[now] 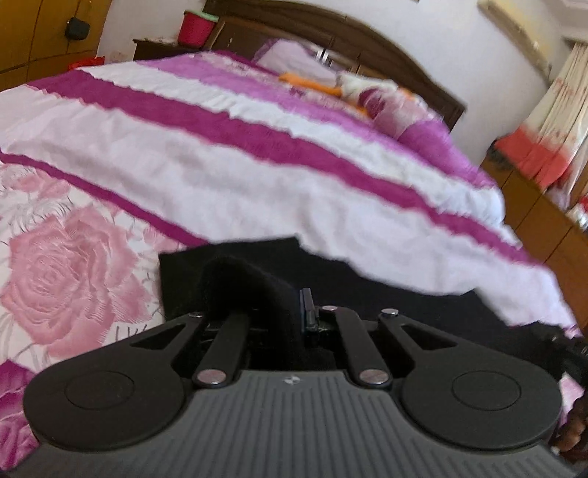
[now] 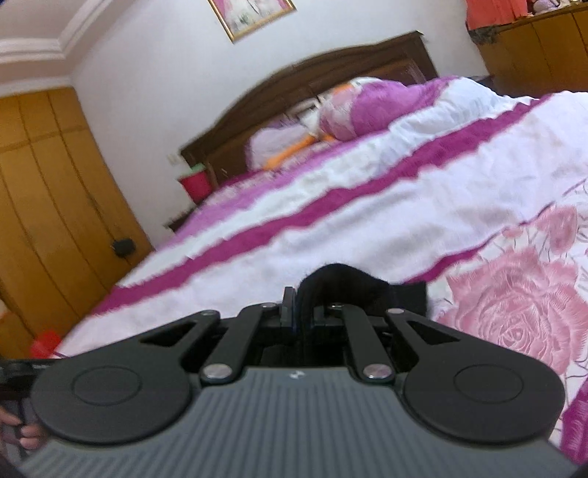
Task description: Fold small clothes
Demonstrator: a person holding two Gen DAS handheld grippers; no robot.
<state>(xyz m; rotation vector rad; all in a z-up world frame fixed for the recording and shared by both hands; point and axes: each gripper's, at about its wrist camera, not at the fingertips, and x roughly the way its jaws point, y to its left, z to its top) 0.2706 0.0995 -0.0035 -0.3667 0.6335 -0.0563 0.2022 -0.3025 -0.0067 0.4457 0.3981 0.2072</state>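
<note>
A small black garment [image 1: 367,279] lies on the bed near the front edge. My left gripper [image 1: 294,305] is shut on a bunched fold of it, which humps up over the left finger. In the right wrist view my right gripper [image 2: 303,305] is shut on another part of the black garment [image 2: 352,286], which bulges up between and to the right of the fingers. Both grippers are low over the bed. Most of the garment is hidden behind the gripper bodies.
The bed carries a white, magenta-striped, pink-rose bedspread [image 1: 191,154]. Pillows [image 1: 386,99] lie by the dark wooden headboard [image 1: 367,40]. Wooden wardrobes [image 2: 51,206] stand to one side and a wooden cabinet [image 1: 544,220] to the other. A red bin [image 1: 194,29] stands beside the headboard.
</note>
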